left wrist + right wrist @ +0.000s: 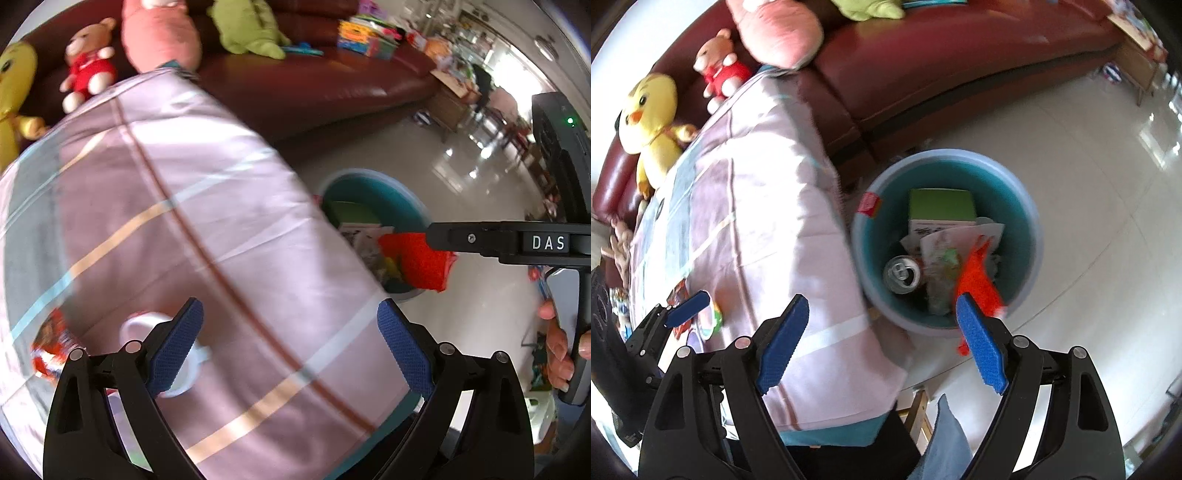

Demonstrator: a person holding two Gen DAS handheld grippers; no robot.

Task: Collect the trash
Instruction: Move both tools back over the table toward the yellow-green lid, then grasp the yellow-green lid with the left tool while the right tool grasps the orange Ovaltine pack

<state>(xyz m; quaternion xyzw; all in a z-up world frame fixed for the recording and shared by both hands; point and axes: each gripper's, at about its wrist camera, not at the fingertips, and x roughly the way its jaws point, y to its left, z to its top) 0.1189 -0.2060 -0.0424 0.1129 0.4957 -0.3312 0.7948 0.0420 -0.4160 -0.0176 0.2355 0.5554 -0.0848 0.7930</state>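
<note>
A blue trash bin (1030, 236) stands on the floor beside the cloth-covered table (757, 206); it holds a green box (940, 205), a can (902, 274) and papers. My right gripper (882, 339) is open above the bin's near rim, and a red wrapper (975, 284) hangs loose by its right finger over the bin. In the left wrist view the right gripper (432, 236) reaches over the bin (373, 184) with the red wrapper (417, 262) at its tip. My left gripper (290, 354) is open above the table, near a white cup (147, 325) and a red snack packet (51, 347).
A dark red sofa (332, 88) behind the table carries plush toys: a yellow duck (652, 114), a bear (720, 66), a pink toy (159, 33) and a green one (247, 26). Books (365, 33) lie on the sofa. Glossy tiled floor (1089, 184) surrounds the bin.
</note>
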